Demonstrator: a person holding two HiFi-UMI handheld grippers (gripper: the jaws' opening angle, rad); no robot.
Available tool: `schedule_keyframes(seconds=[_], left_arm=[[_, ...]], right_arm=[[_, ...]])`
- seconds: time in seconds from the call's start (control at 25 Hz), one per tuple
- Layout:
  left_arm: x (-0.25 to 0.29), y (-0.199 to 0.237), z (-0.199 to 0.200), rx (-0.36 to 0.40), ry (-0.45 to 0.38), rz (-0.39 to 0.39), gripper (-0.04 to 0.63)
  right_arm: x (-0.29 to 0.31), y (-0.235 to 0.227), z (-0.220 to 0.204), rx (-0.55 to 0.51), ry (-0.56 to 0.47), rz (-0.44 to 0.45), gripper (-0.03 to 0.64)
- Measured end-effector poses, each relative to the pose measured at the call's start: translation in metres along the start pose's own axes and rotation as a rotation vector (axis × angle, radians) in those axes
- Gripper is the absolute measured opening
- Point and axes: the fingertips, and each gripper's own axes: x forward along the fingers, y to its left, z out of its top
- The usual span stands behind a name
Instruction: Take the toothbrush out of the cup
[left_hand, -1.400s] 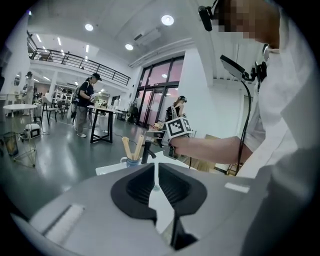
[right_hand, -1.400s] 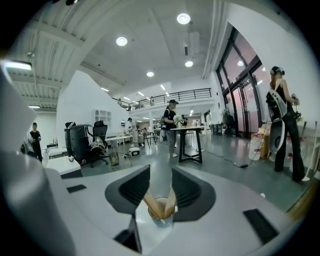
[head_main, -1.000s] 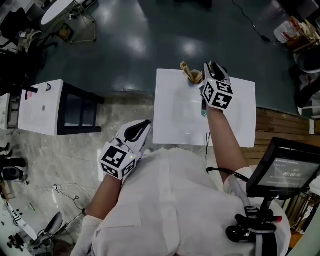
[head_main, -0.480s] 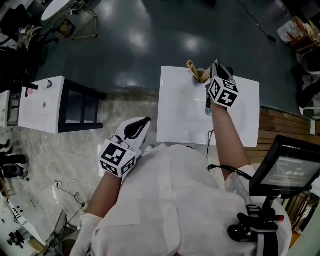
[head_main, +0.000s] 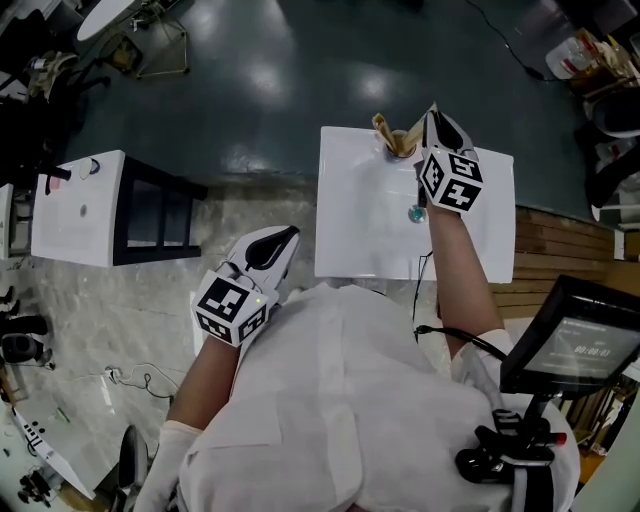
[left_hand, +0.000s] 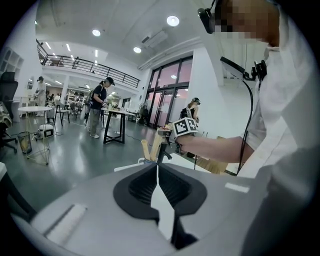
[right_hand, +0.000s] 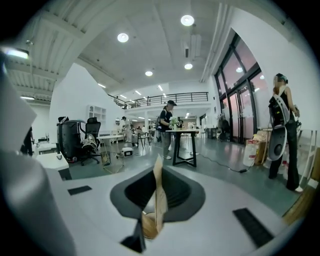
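White table (head_main: 360, 230) on a dark glossy floor (head_main: 300, 70), in a big open hall with a black-legged table (right_hand: 183, 145) far off. Monitor (head_main: 575, 345) near right, screen text too small to read. Left gripper (head_main: 288, 236) off the table's near left corner, jaws pressed together, empty. Right gripper (head_main: 433, 118) at the cup (head_main: 402, 150) on the far edge, jaws closing, pinching the bamboo toothbrush (right_hand: 159, 200). Can't tell if its end is in the cup.

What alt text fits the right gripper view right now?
The jaws of the right gripper are closing on a thin tan toothbrush that stands upright between them. Behind are a dark glossy floor, a table and a person standing at the right.
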Motion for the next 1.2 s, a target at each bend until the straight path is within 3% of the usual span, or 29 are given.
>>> schedule_keyframes(seconds=[0.6, 1.2], left_arm=[[-0.005, -0.007, 0.005, 0.045, -0.034, -0.130, 0.008], [-0.070, -0.031, -0.023, 0.064, -0.044, -0.263, 0.008]], right_arm=[[-0.064, 0.024, 0.050, -0.074, -0.070, 0.015, 0.029], [-0.186, 0.086, 0.017, -0.082, -0.007, -0.029, 0.026]])
